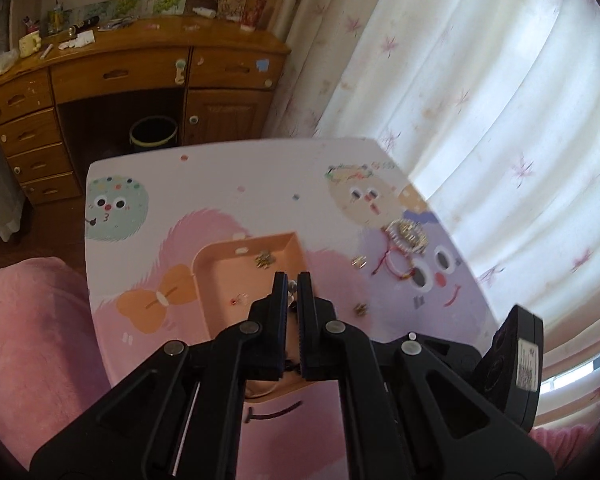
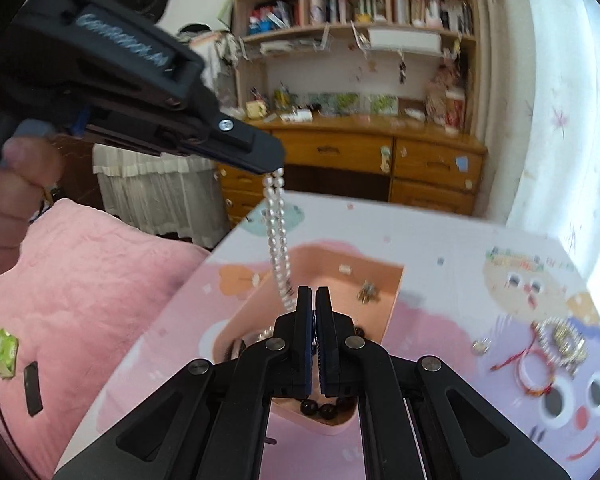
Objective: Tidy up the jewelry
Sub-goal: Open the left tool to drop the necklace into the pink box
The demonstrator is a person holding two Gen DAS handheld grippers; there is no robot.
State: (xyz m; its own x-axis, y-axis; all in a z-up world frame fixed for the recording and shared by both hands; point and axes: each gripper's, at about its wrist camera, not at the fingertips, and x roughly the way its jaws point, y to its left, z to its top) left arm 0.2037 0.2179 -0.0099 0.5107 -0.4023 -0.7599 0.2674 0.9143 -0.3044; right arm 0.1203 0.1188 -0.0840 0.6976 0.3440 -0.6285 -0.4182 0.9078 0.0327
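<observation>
Above the pink tray (image 2: 392,292) on the tabletop (image 2: 440,248), the left gripper (image 2: 274,170) holds a pearl strand (image 2: 278,240) pinched at its top between narrow jaws; the strand hangs doubled, its long axis near vertical, and its lower end drops into the tray's near-left part, behind the right gripper's tips in the right wrist view. The right gripper (image 2: 313,300) hovers lower, over the tray's near half, jaws nearly closed with only a thin gap and nothing visibly between them. In the left wrist view the left gripper (image 1: 293,286) shows a few pearls at its tips, with the tray (image 1: 246,246) directly below. Tray contents: a small gold cluster (image 2: 367,292) near the far wall, a tiny clear-and-red piece (image 1: 240,300) toward the left side, dark beads (image 2: 324,406) at the near edge, and some coiled pearls under the right gripper. Outside the tray, to its right on the tabletop, lie a gold-and-pearl bracelet (image 2: 562,338), a red cord bracelet (image 2: 534,372) and small gold pieces (image 1: 359,262). Judged from this, the strand is being lowered into the tray; the left gripper alone governs the release, which calls for descent straight down so the loop piles inside the walls rather than draping over the left rim.
</observation>
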